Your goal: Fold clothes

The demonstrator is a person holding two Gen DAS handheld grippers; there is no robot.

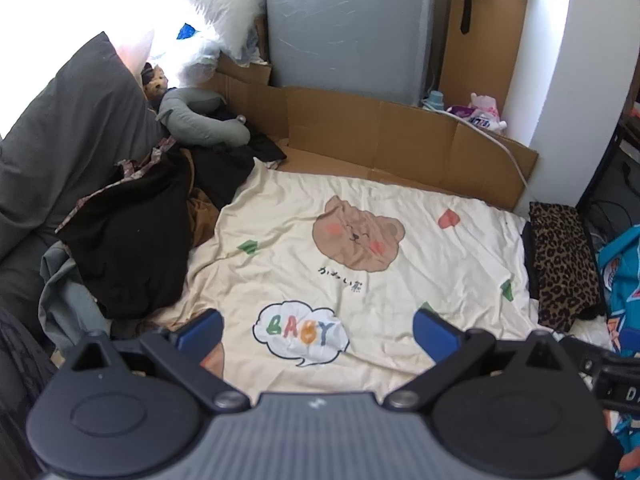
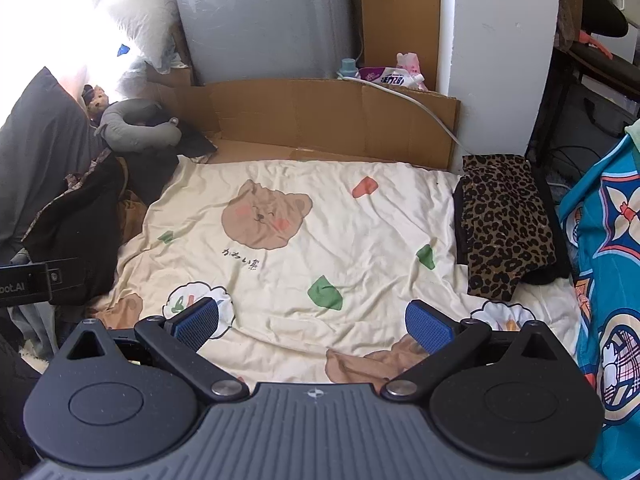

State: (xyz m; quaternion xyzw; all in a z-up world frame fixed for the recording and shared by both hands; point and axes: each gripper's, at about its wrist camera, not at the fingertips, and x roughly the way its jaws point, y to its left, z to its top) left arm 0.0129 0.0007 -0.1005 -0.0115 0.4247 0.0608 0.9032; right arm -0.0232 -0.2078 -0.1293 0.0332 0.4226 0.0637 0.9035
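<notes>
Cream bedding printed with a bear face [image 1: 358, 236] covers the bed, and that bear serves as the landmark. Behind it a cardboard sheet [image 1: 400, 136] stands against a grey cabinet [image 1: 348, 24]. Left of the bear lies a heap of dark clothes [image 1: 132, 232], with a grey neck pillow [image 1: 200, 120] beyond the heap. Right of the bear, at the bed's edge, sits a folded leopard-print garment [image 2: 504, 232]. Nearer than the bear, the left gripper [image 1: 318, 330] and right gripper [image 2: 312, 324] hover over the bedding, each with fingers spread wide and holding nothing.
</notes>
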